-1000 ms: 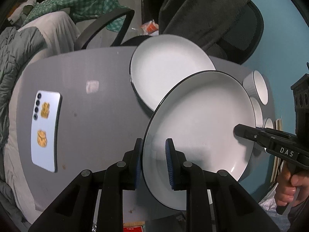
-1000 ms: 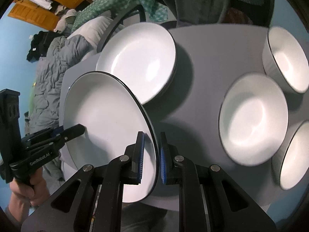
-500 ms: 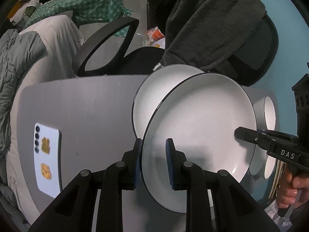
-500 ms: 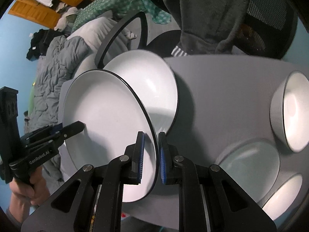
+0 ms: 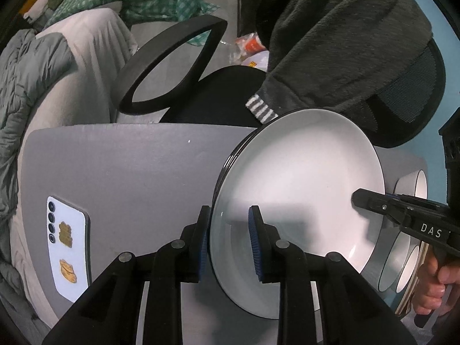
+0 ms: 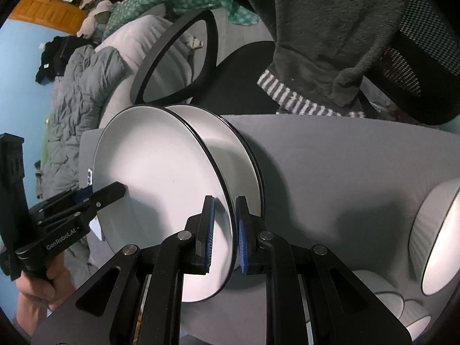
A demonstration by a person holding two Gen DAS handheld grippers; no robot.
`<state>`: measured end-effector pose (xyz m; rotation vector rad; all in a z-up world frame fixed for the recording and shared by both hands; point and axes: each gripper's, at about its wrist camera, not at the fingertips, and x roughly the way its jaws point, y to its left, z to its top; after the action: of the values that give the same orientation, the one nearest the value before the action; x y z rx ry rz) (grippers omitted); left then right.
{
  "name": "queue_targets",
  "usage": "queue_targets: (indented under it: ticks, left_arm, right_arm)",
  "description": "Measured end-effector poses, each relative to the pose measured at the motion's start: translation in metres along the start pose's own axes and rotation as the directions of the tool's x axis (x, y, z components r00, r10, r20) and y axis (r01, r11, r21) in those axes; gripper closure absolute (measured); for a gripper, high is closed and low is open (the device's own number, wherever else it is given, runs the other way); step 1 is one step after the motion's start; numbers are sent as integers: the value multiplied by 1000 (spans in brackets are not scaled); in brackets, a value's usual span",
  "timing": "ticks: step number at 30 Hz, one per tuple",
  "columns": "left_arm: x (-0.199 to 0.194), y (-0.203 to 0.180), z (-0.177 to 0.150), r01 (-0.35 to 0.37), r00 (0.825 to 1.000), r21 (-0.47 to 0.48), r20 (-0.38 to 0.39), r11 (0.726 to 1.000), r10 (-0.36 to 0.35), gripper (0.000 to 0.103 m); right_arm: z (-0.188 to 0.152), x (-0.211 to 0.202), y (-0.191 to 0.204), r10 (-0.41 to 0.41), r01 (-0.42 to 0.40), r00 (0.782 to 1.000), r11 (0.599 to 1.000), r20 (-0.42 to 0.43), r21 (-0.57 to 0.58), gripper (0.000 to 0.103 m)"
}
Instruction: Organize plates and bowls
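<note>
White plate [image 5: 299, 189], black-rimmed, carried between both claws: left claw [image 5: 230, 238] pinches its near rim, right claw [image 6: 224, 230] clamps the opposite edge. Plate hangs tilted above the second plate [image 6: 230, 149] lying on the grey tabletop [image 5: 129, 166], nearly lined up. Step in hand, by my reading: stacking plate on plate. Next move calls for levelling, lowering evenly, then loosening both grips. Bowls [image 6: 437, 235] wait to the right. Against a second ago, the carried plate has travelled over the lower one, covering most of it.
</note>
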<state>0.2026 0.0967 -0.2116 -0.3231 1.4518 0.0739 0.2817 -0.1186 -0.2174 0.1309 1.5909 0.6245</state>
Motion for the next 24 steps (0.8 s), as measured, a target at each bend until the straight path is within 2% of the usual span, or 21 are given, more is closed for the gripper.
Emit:
queue_targets:
  ticks: [9,16,20,24]
  left_arm:
    - [9,0,0,-4,1000,0,-28,1000,4,77]
    - [12,-5,1,-24,999,46,-35,999,25,77]
    - [12,-4,1,-12,999,47,-33,999,14,77]
    - [11,-3,1,-7,999,35,-35,999,8,77]
  right_arm:
    - [5,10,-5,-8,8,999,1000,-32,10,88]
    - [8,12,-4,-43,44,998,999,-35,1,88]
    - [11,10,-5,-45,45,998,999,-47,5,87]
    - [12,10,-2,-51,50,996,999,-75,-6,82]
